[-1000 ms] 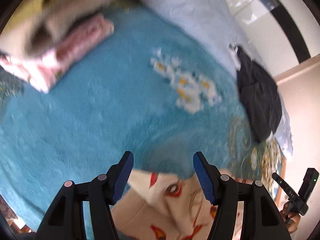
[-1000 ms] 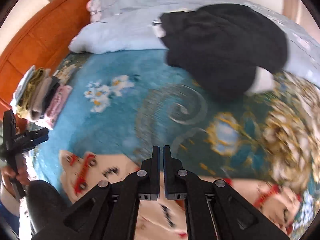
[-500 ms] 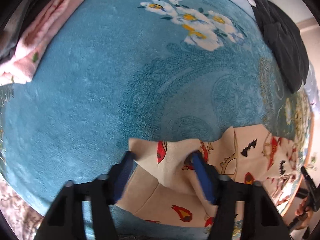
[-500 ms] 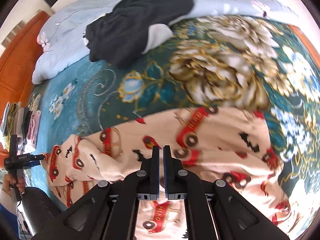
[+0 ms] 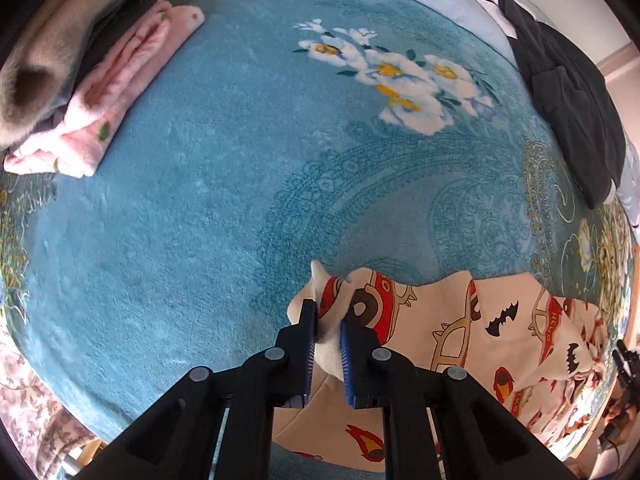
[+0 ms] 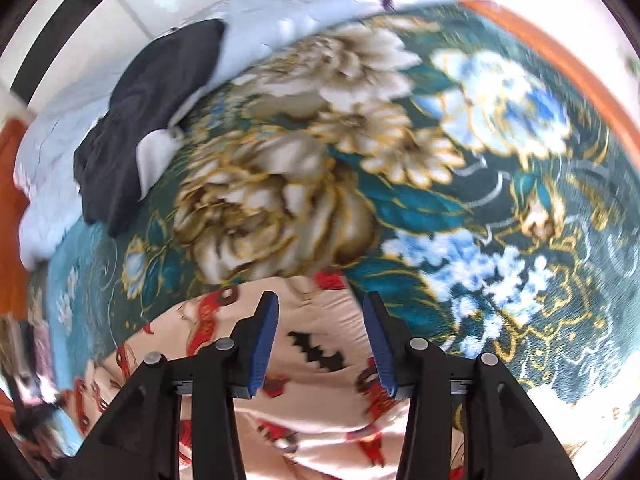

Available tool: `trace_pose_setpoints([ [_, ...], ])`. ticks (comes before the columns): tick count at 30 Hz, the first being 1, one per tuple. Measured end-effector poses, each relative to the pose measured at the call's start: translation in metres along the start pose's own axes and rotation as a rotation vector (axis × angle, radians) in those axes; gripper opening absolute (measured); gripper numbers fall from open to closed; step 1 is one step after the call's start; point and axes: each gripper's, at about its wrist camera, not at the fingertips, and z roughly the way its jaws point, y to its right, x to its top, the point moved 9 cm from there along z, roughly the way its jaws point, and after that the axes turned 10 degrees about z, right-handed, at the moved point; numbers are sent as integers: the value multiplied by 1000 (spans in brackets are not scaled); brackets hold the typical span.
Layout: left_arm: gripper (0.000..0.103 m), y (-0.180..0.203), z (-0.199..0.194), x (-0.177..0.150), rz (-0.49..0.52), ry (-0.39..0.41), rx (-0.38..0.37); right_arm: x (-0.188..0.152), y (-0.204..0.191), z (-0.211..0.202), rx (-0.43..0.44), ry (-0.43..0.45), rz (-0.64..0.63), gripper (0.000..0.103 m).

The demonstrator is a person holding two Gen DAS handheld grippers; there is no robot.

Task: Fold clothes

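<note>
A cream garment printed with red cars and black bats (image 5: 500, 332) lies spread on the blue floral blanket (image 5: 200, 200). My left gripper (image 5: 330, 312) points straight down and its jaws are closing, pinching a bunched corner of that garment between the blue pads. In the right wrist view the same garment (image 6: 320, 364) lies under my right gripper (image 6: 320, 308), whose jaws are opening above the cloth's far edge with the pads apart from it. That view is blurred.
A folded pink towel (image 5: 116, 92) and a stack of folded clothes (image 5: 44, 52) sit at the far left. A black garment (image 5: 568, 96) lies at the far right on a pale quilt (image 6: 60, 160). The other gripper (image 5: 624, 364) shows at the right edge.
My left gripper came down over the garment's corner and closed on it. My right gripper swept fast across the garment to its far edge and went from shut to open.
</note>
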Motion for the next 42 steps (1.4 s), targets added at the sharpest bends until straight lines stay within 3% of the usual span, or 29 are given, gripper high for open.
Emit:
trace_pose_setpoints([
  [6,13,1,3,-6,-9,-22,16,13,24,24,114,-79,186,45],
  [11,13,6,4,-10,14,-32,47,15,10,32,137,-116,149,45],
  [16,13,8,7,-12,10,-42,62,-4,-7,21,165,-166,48,45],
  [20,13,12,9,-13,21,-55,80,-15,-19,13,248,-205,8,45],
  [22,13,14,11,-14,28,-63,89,-13,-18,18,231,-203,-2,45],
  [28,13,17,11,-16,20,-62,86,0,-8,37,220,-221,92,45],
  [30,13,17,10,-15,10,-55,88,3,-7,37,220,-212,123,44],
  [32,13,18,9,-14,5,-44,94,5,-6,35,192,-176,140,35],
  [34,13,21,4,-12,12,-15,101,4,-9,37,132,-167,104,10],
  [35,12,23,1,-10,19,4,107,3,-13,34,119,-159,71,6],
  [37,10,30,-9,-3,42,53,111,5,-21,24,115,-122,26,5],
  [40,9,34,-30,17,85,123,161,33,-22,-12,208,16,85,4],
  [42,9,-3,-53,37,106,157,167,61,-20,-41,232,129,119,4],
])
